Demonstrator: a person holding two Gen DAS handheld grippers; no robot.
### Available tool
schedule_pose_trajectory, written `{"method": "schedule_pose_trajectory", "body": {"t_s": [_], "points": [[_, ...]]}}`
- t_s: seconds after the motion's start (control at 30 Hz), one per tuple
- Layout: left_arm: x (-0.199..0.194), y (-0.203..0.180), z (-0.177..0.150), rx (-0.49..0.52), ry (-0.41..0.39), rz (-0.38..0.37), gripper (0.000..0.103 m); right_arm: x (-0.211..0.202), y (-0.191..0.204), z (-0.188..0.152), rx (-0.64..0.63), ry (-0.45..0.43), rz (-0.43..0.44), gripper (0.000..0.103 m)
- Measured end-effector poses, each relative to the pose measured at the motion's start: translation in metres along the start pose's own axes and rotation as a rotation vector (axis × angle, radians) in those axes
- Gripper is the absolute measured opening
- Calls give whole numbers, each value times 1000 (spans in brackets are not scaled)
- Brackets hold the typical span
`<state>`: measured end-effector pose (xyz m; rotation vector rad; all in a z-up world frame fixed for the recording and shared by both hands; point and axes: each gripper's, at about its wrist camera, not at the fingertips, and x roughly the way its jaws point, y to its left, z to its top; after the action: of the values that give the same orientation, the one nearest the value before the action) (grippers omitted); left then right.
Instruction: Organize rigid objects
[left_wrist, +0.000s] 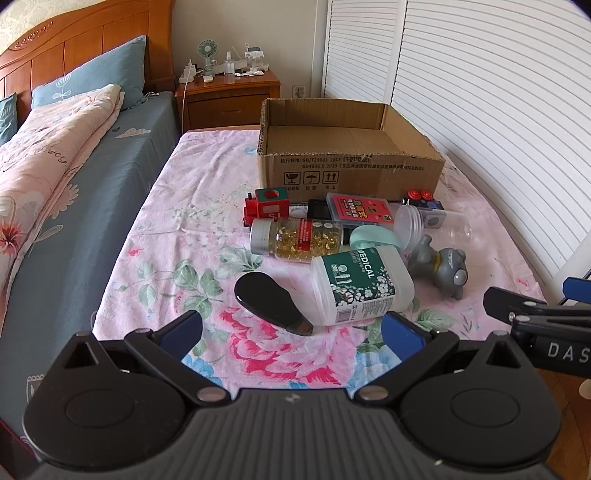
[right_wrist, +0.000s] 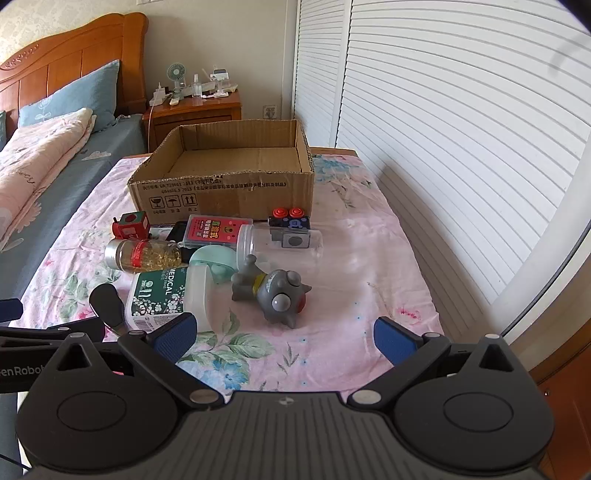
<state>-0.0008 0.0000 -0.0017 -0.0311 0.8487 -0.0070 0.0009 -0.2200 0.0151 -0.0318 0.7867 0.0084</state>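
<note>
Just beyond both wide-apart tongs (left_wrist: 291, 334) (right_wrist: 284, 338), seemingly untouched, lies the medical bottle (left_wrist: 360, 284).

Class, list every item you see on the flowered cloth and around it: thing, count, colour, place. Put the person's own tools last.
cardboard box: 1, brown, open, far end of cloth
toy train: 1, red and green, left of pile
capsule bottle: 1, clear with yellow capsules, lying down
MEDICAL container: 1, white with green label, lying nearest
black scoop: 1, black, left of MEDICAL container
grey toy figure: 1, grey, lying right of pile
clear jar: 1, transparent, lying down
red card box: 1, red, before cardboard box
mint case: 1, pale green, mid-pile
nightstand: 1, wooden, behind
left tool: 1, black with blue pads, open
right tool: 1, same, open
</note>
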Motion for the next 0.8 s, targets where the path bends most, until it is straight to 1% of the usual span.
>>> {"method": "schedule_pose_trajectory", "body": {"t_s": [0.8], "points": [[0, 0, 1, -2, 4, -1, 102, -4, -1, 0, 0, -2, -2, 103]]}}
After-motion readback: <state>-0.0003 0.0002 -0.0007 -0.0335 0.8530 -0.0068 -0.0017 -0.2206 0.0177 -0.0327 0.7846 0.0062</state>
